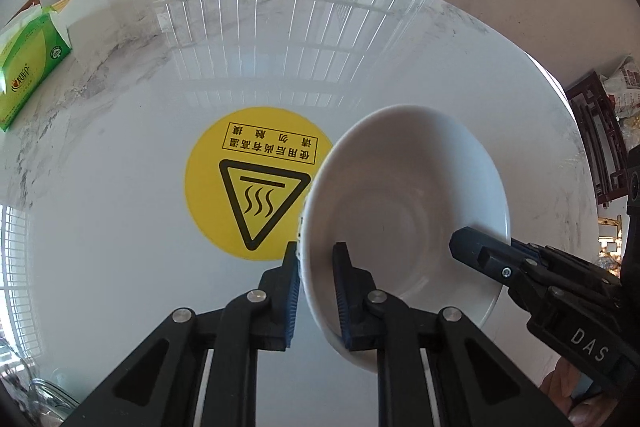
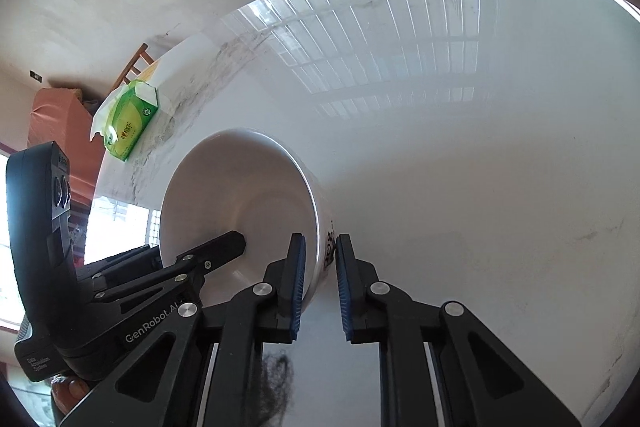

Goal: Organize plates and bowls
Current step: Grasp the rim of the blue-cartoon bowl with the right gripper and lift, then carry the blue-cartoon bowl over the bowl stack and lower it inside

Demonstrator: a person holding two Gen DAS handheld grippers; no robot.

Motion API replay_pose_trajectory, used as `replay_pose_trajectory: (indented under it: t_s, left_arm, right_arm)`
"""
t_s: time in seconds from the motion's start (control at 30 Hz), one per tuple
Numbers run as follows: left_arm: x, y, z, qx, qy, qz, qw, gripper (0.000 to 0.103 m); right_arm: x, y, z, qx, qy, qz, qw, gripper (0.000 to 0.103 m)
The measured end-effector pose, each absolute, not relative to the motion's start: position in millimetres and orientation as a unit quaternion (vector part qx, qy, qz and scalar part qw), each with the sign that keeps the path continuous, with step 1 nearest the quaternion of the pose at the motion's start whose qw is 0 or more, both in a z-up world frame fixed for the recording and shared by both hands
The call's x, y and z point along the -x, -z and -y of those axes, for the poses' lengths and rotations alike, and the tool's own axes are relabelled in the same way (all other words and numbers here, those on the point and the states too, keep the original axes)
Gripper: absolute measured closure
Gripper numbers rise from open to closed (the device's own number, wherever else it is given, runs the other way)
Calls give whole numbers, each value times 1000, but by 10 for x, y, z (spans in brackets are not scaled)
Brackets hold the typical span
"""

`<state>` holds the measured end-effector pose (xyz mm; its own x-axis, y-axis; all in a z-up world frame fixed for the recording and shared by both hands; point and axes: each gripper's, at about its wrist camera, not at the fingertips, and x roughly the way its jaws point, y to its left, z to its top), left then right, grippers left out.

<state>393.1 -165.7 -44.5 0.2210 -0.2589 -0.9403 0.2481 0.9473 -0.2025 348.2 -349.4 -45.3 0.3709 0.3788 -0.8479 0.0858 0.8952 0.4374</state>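
Above the marble bench point(image 1: 120, 227), my left gripper point(image 1: 318, 291) and right gripper point(image 2: 320, 283) each pinch opposite rims of one white bowl point(image 1: 404, 195), right at three o'clock.

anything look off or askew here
The white bowl is tilted well off level, pinched at its rim by both the left gripper and the right gripper at once, above the table. It looks empty; no spill or damage shows. The tissue box sits at the table's edge.

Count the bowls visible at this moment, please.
1. A single white bowl is held tilted above the table, with the left claw and the right claw each straddling its rim. No plates show; anything outside these two views would be missed.
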Motion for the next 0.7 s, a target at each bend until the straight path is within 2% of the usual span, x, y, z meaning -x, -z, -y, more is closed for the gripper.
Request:
replay_pose_trajectory:
  t_s: [0.23,0.7]
  left_arm:
    - [-3743,286,1594,13,163,-598,785,87]
    - [-2956,-246,1485,-3,167,-559,812,87]
  right_arm:
    - [-3311,358,3486,-234,-97,-555,793,89]
    - [-2593,-179,3353,-235,-124,-535,802,88]
